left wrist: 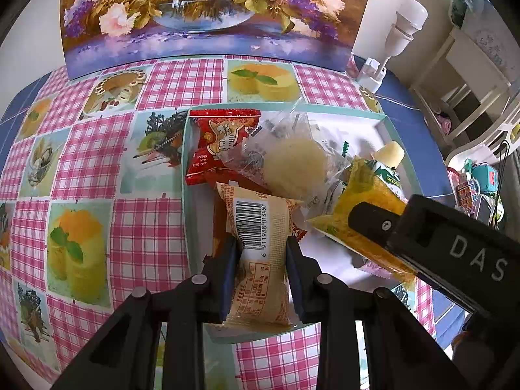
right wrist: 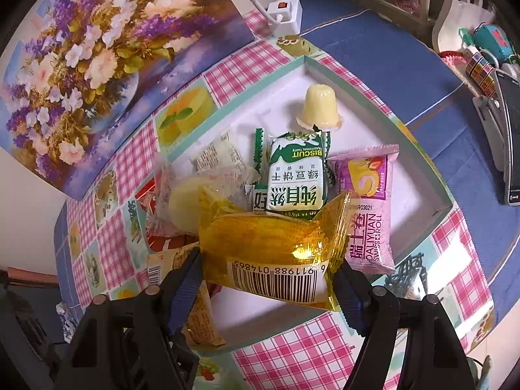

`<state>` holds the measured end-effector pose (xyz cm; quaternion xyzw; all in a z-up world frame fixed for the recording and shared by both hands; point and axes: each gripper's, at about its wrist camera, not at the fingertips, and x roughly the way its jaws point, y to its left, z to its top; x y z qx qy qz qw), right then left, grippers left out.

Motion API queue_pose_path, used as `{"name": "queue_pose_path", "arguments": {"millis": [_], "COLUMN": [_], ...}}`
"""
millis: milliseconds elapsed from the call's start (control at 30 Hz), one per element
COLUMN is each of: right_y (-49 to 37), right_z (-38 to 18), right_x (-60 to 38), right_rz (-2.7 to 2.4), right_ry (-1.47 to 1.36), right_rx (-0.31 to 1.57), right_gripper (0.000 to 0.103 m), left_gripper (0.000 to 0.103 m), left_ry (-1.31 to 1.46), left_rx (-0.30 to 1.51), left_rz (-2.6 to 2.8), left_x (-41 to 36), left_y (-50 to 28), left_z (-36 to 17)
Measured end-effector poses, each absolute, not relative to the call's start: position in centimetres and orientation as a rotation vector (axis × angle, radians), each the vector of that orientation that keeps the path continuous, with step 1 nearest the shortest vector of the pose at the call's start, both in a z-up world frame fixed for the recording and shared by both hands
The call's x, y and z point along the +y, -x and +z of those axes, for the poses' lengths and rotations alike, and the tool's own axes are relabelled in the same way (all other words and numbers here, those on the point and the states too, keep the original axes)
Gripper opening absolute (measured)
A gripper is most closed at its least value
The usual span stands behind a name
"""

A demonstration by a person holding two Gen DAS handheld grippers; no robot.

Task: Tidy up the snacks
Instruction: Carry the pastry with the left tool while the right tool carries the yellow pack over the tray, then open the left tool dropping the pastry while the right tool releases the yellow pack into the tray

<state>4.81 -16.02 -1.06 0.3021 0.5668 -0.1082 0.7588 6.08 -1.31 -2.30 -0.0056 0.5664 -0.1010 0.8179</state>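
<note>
While both packets hang over the tray (right wrist: 419,208), we risk the slick yellow packet (right wrist: 276,253) slipping or snagging the green biscuit pack (right wrist: 295,178) beneath. Our right gripper (right wrist: 269,279) is clamped half-closed on it; the left gripper (left wrist: 261,276) is pinched narrow on the beige packet (left wrist: 260,247), at the tray's near edge on the worktop (left wrist: 146,227).
</note>
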Motion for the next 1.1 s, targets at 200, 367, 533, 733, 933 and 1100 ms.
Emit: {"name": "queue_pose_path", "arguments": {"millis": [200, 367, 533, 733, 933, 1100], "right_y": [-5.0, -5.1, -5.1, -5.2, -5.1, -5.0], "right_z": [-1.2, -1.2, -1.2, -1.3, -1.0, -0.9], "right_x": [-15.6, -15.6, -15.6, -15.5, -15.7, -15.9], "right_rz": [-0.237, -0.239, -0.240, -0.233, -0.238, -0.241], "right_ry": [-0.653, -0.648, -0.649, -0.659, -0.661, -0.666], "right_rx": [1.242, 1.243, 1.243, 1.238, 1.223, 1.214], "right_gripper": [0.079, 0.079, 0.079, 0.080, 0.080, 0.080], "left_gripper": [0.043, 0.059, 0.064, 0.074, 0.074, 0.074], "left_ry": [0.009, -0.009, -0.016, 0.002, 0.018, 0.029], "left_rx": [1.213, 1.206, 1.213, 1.213, 1.202, 1.193], "left_rz": [-0.214, -0.211, -0.189, -0.169, -0.153, -0.124], "left_x": [-1.4, -1.5, -1.0, -0.4, 0.0, 0.6], "left_y": [-6.2, -6.1, -6.1, -6.2, -6.3, -6.4], "left_z": [-2.7, -2.2, -2.1, -1.9, -1.5, -1.3]}}
